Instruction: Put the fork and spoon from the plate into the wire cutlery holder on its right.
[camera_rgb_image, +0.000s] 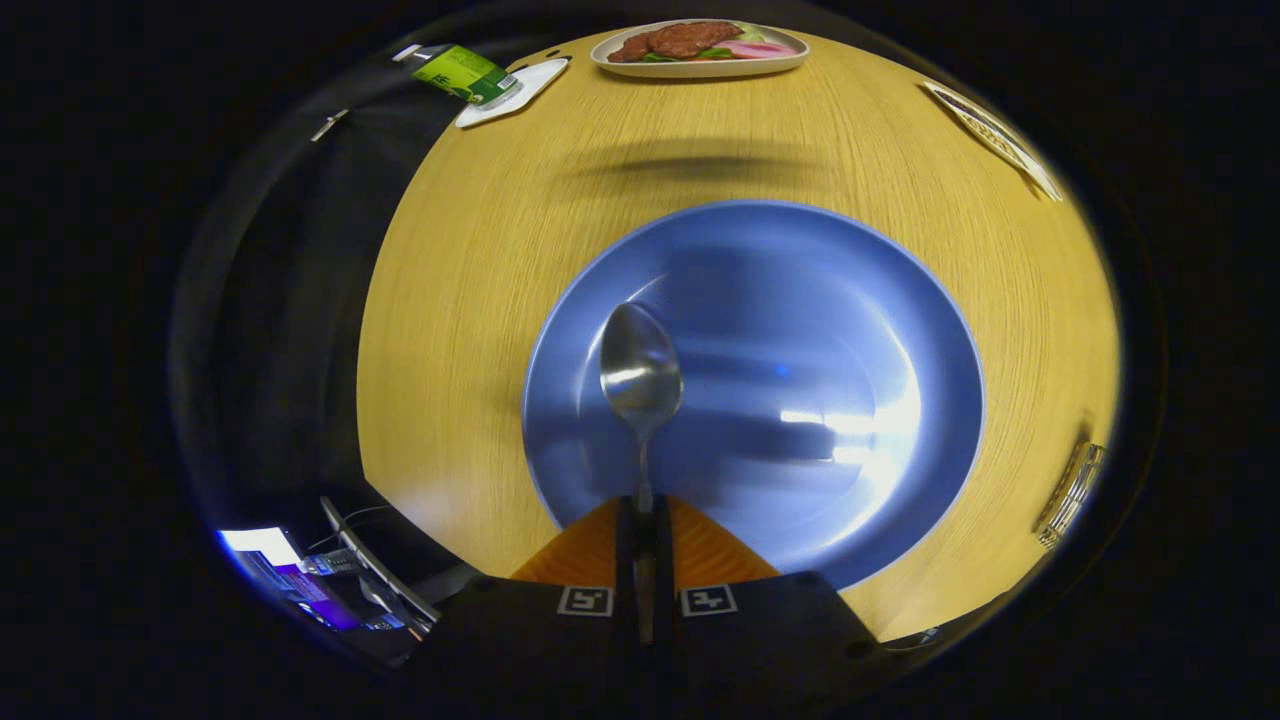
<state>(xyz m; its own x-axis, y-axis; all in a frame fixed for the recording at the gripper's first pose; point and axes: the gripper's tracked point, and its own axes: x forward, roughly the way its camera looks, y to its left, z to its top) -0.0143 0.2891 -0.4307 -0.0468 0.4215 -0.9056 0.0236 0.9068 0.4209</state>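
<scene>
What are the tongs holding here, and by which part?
The tongs are shut on the spoon, gripping its handle; the bowl points ahead over the blue plate.

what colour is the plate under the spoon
Blue plate, seen in the gripper view, beneath the spoon.

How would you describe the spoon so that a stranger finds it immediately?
On the round wooden table lies a big blue plate. Over its near half, the spoon sticks out from the claw, which is shut on its thin handle. It is the only shiny metal piece over the plate, bowl pointing away.
</scene>
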